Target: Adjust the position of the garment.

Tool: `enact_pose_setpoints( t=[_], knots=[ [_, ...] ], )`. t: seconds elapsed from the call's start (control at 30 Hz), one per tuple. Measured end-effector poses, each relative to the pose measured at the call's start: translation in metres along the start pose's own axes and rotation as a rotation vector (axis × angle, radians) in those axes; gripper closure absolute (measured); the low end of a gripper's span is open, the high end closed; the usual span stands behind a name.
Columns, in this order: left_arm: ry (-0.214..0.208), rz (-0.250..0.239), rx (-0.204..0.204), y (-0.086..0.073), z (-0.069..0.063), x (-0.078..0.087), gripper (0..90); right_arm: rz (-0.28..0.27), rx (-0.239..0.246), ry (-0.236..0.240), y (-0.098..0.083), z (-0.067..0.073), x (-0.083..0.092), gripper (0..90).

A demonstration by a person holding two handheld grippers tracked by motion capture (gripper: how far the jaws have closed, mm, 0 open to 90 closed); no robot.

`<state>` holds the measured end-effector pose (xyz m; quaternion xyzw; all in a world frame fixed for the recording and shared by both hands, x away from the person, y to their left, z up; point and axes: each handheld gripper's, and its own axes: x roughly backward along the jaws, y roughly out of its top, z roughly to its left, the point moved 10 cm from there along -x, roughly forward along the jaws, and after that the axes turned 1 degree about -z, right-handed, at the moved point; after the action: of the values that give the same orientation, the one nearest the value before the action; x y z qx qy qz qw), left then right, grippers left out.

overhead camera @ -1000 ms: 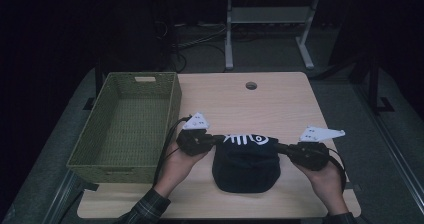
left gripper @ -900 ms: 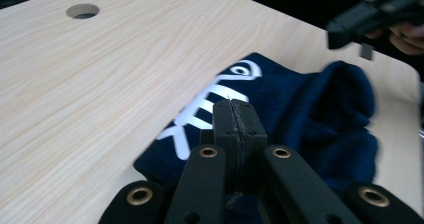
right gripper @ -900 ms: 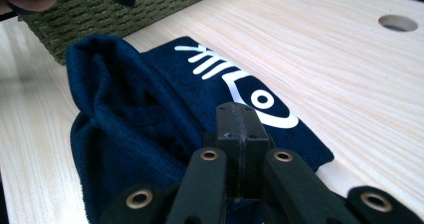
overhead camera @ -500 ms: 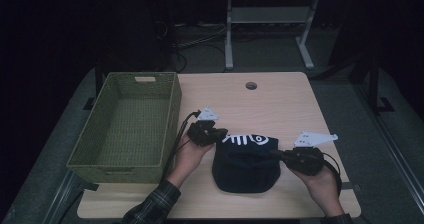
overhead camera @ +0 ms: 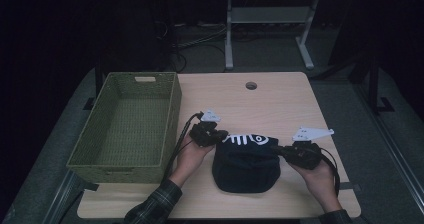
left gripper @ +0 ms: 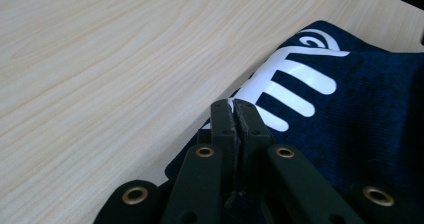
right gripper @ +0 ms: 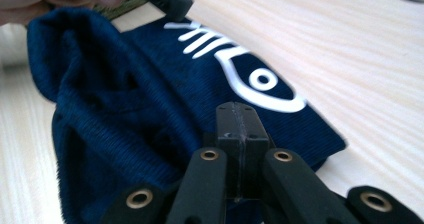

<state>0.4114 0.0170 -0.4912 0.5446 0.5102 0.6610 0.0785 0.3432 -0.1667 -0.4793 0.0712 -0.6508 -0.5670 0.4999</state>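
1. Left gripper view, nearest: left gripper (left gripper: 234, 106) with black jaws pressed together, nipping the very edge of a soft navy knitted cloth (left gripper: 360, 124) with a white fish-skeleton print, right at the tail end of that print.
2. Right gripper view, nearest: right gripper (right gripper: 236, 111) with jaws likewise pressed together, apparently pinching a fold at the cloth's opposite side, though the fabric between the pads is hard to make out.
3. Just beyond the jaws: cloth (right gripper: 125, 109) slumped in loose ridges and folds, its far corner lifted.
4. High view: cloth (overhead camera: 245, 164) lying on the near half of the pale wooden table (overhead camera: 280, 104), between left gripper (overhead camera: 222, 136) and right gripper (overhead camera: 280, 150), partly doubled over.
5. Handling, as a judgement: light, limp, no stiffness at all; likely to sag and bunch wherever unsupported. Not fragile, not slippery, since knit grips well on rubber pads.
6. Best hold: two separate edge points or corners, kept apart for tension; a single layer at the hem rather than a thick bunch.
7. Farther left: olive-green woven rectangular basket (overhead camera: 172, 114), empty, just beside the left hand.
8. Farthest: small round hole (overhead camera: 251, 85) in the table top.
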Motion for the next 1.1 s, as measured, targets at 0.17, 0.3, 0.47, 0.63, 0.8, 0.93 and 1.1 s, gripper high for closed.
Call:
enact_pose_setpoints(
  t=[0.17,0.3,0.47,0.63,0.8,0.93,1.1],
  knots=[
    [-0.002,0.012,0.002,-0.004,0.001,-0.003,87.9,0.013,0.019,0.021,-0.007,0.019,0.003,90.0],
    [-0.002,0.017,0.010,-0.006,0.001,-0.006,87.9,0.040,0.034,0.022,-0.016,0.029,0.001,90.0],
    [0.003,0.021,0.014,-0.007,0.003,-0.010,88.8,0.068,0.030,0.037,-0.030,0.041,-0.003,90.0],
    [0.012,0.051,0.013,-0.013,0.008,-0.018,89.7,0.119,0.050,0.037,-0.045,0.051,-0.010,90.0],
    [0.016,0.082,-0.003,-0.019,0.009,-0.028,89.9,0.166,0.068,0.024,-0.056,0.053,-0.019,90.0],
    [0.023,0.100,-0.017,-0.022,0.009,-0.036,90.0,0.181,0.080,0.015,-0.060,0.055,-0.023,90.0],
    [0.030,0.112,-0.034,-0.020,0.009,-0.043,90.0,0.174,0.079,0.003,-0.063,0.058,-0.024,90.0]
  ],
)
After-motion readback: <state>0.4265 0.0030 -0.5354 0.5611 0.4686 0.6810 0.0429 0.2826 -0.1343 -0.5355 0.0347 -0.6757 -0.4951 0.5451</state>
